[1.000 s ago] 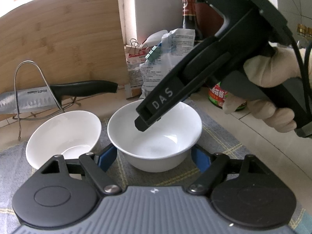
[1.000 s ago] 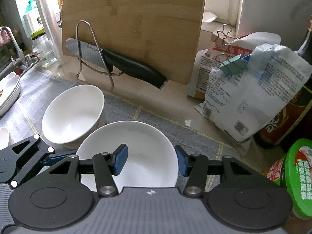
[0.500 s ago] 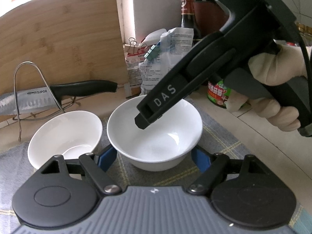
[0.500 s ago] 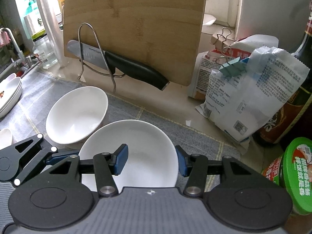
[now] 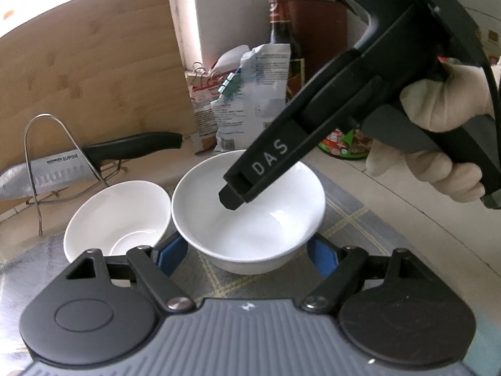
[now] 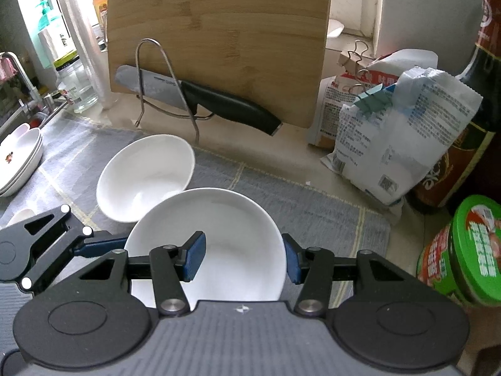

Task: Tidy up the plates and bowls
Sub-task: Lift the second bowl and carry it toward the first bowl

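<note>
The right tongs (image 6: pixel 242 260) are pinched narrow on the wall of the nearer white bowl (image 6: pixel 219 216), one blue pad inside the rim and the other outside it on the right. The left tongs (image 5: pixel 245 255) stand wider, a pad on either side of that bowl's base without pressing on it, as far as I can tell. The second bowl (image 6: pixel 147 172) sits just beyond and to the left of the right tongs, its rim almost against the held one. Both are over the grey checked cloth (image 6: pixel 313 213) on the bench.

I take the step to be nesting the held bowl into its neighbour. A one-wall pinch lets a bowl tip (glazed china is slippery), so lift only enough to clear the other rim, hold it level, centre it, and lower before releasing. The left tongs could steady the far side. Stay short of the knife (image 6: pixel 219 106) in its rack beyond.
</note>
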Demonstrator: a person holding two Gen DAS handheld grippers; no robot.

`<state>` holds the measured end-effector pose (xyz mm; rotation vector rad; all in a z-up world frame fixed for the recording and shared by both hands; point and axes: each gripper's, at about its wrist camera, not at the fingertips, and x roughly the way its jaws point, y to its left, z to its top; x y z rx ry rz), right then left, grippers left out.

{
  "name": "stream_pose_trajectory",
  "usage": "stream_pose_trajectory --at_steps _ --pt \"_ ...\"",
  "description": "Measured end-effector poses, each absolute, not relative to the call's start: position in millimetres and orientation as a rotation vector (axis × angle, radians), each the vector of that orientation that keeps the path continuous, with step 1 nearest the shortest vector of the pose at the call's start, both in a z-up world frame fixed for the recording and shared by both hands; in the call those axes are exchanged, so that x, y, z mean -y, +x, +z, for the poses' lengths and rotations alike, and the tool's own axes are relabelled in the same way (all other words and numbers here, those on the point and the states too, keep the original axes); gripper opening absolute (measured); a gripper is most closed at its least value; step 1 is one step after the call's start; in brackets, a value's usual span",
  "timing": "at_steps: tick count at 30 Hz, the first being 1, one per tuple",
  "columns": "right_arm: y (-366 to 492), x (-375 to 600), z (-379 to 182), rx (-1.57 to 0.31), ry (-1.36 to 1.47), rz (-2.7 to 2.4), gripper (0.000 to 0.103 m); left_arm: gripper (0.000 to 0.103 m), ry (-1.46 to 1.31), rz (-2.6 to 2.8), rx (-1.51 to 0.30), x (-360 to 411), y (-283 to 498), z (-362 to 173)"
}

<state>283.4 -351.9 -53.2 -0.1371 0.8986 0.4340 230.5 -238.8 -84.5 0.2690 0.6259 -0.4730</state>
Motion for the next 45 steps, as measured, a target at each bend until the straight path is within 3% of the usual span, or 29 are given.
stream_pose_trajectory --at_steps 23,45 --pt "205.8 287.4 -20.5 -0.897 -0.087 0.520 0.058 0.083 0.288 -0.531 -0.702 172.8 164.3 -50.5" --pt "186.8 179.7 -11.7 -0.890 -0.159 0.698 0.059 0.083 0.214 -0.389 -0.738 83.9 122.9 -35.0"
